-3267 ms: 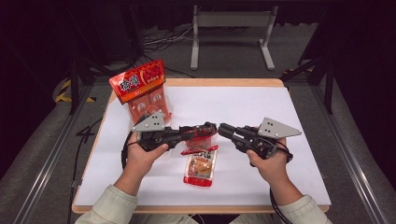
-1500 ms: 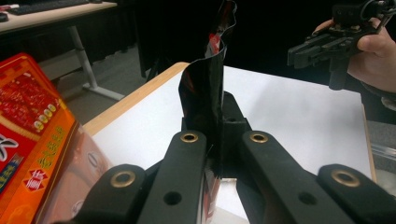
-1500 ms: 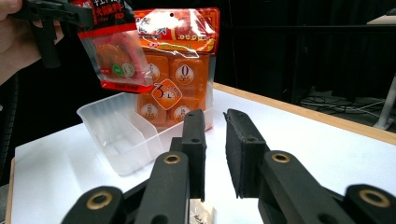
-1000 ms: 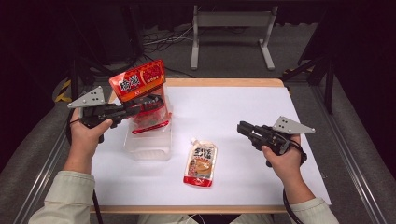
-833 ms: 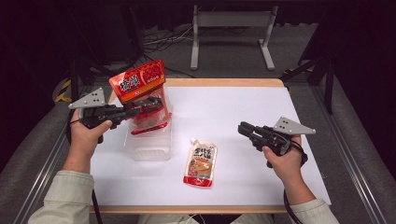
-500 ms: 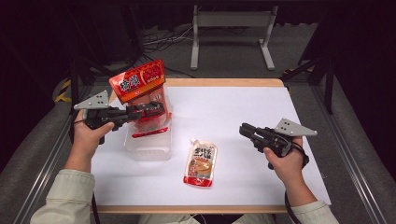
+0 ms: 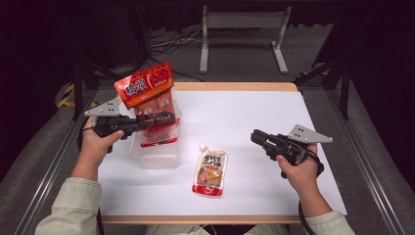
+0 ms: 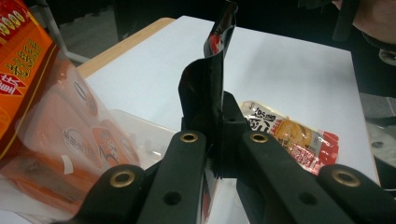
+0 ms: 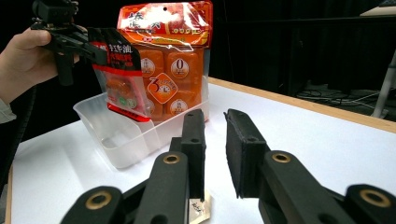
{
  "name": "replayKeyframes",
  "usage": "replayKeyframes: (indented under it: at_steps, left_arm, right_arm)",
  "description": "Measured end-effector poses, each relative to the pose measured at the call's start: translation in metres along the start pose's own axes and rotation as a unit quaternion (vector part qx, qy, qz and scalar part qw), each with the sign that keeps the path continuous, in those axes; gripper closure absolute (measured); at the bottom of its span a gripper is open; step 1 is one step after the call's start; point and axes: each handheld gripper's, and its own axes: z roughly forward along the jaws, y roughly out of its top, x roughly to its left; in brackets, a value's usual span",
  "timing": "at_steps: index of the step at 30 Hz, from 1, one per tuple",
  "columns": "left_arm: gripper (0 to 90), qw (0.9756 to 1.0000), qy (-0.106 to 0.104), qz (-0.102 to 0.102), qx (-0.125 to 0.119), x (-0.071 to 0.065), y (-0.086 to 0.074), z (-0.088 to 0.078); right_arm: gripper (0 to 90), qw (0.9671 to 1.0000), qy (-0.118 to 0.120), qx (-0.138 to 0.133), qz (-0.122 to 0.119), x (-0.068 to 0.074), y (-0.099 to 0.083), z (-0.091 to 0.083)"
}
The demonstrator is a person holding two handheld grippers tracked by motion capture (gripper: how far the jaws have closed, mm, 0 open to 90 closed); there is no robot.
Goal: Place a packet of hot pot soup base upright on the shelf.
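Left gripper (image 7: 164, 118) level, clamped on red sauce pouch (image 7: 157, 132) over clear tub (image 7: 154, 155); right gripper (image 7: 255, 137) parted, empty, low over desk (image 7: 274, 112).

The counter (image 7: 254, 122), white-topped with a wooden edge, bears a clear plastic tub (image 7: 155, 152) directly beneath the left tongs (image 7: 164, 117). A flat sauce pouch (image 7: 211, 170) lies between the tub and the right tongs (image 7: 255, 137).

The left gripper (image 8: 215, 140) clamps a dark sauce pouch (image 8: 205, 88) upright between its fingers (image 8: 187, 154), with an orange pouch (image 8: 287, 135) lying on the white counter (image 8: 280, 70) at 3 o'clock.
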Motion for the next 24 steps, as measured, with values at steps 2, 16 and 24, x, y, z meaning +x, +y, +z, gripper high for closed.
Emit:
replayKeyframes:
  at_steps: [2, 16, 24]
  left_arm:
    - [89.3, 1.0000, -0.005, -0.004, 0.001, 0.001, -0.002, 0.000]
    - [88.5, 0.9998, -0.013, -0.010, 0.009, 0.007, -0.006, 0.006]
    - [87.8, 0.9992, 0.000, -0.018, 0.037, 0.011, -0.010, 0.009]
  right_arm:
    - [77.6, 1.0000, 0.001, 0.000, 0.000, 0.000, 0.000, 0.000]
    - [76.6, 1.0000, 0.003, 0.002, 0.003, 0.000, -0.001, 0.001]
    - [76.5, 1.0000, 0.004, 0.002, 0.005, 0.000, -0.001, 0.001]
